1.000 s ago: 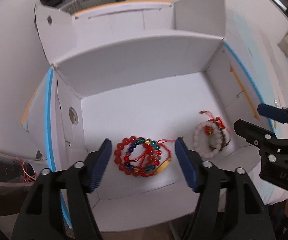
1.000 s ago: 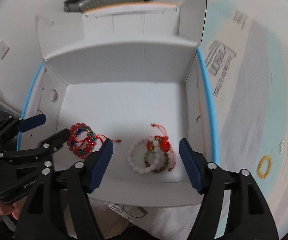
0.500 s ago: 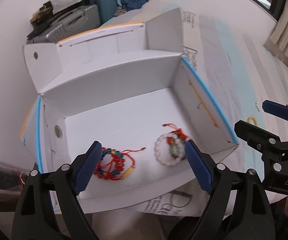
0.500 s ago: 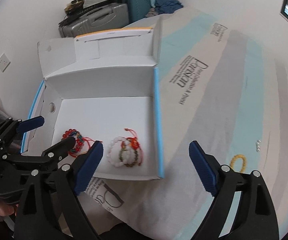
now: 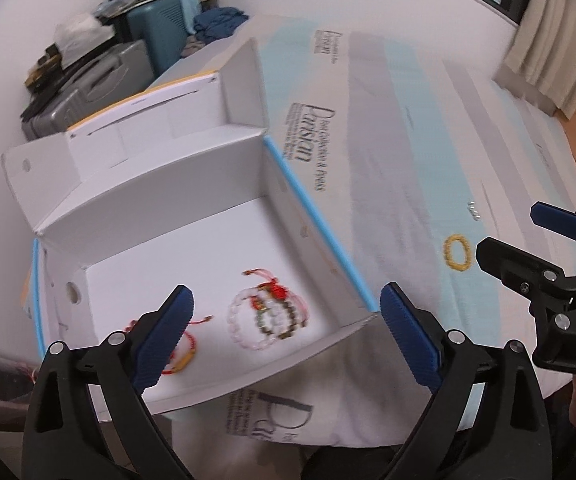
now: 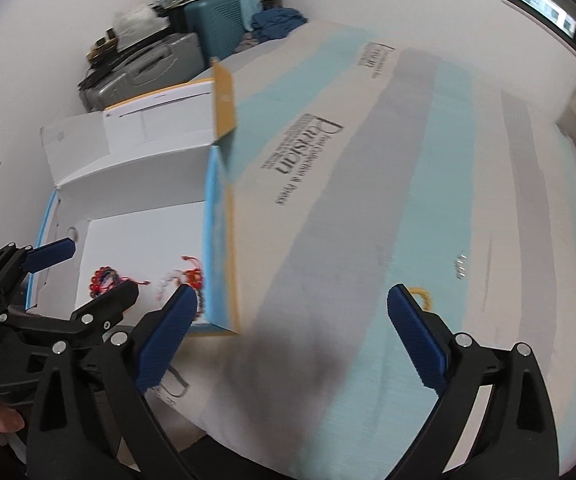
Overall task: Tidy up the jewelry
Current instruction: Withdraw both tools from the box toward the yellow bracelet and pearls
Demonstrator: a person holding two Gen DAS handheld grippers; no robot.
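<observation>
An open white box (image 5: 160, 184) with blue edges sits on the bed. Inside lie a white-and-red bead bracelet bundle (image 5: 268, 314) and a red bead bracelet (image 5: 182, 354), partly hidden by my finger. A yellow bead bracelet (image 5: 457, 253) lies on the striped bedcover to the right of the box; it also shows in the right wrist view (image 6: 422, 296). A small silver piece (image 5: 474, 210) lies beyond it. My left gripper (image 5: 288, 338) is open and empty above the box's near right corner. My right gripper (image 6: 292, 340) is open and empty over the bedcover, its right finger beside the yellow bracelet.
The box's lid flaps (image 5: 244, 80) stand up at the back. Suitcases (image 5: 100, 76) with clothes stand against the far wall. The striped bedcover (image 6: 428, 160) stretches right. A curtain (image 5: 548, 48) hangs at the far right.
Both grippers have pulled up out of the box and swung right. The yellow bracelet on the bedcover has come into view near the right gripper. Both stay open.
</observation>
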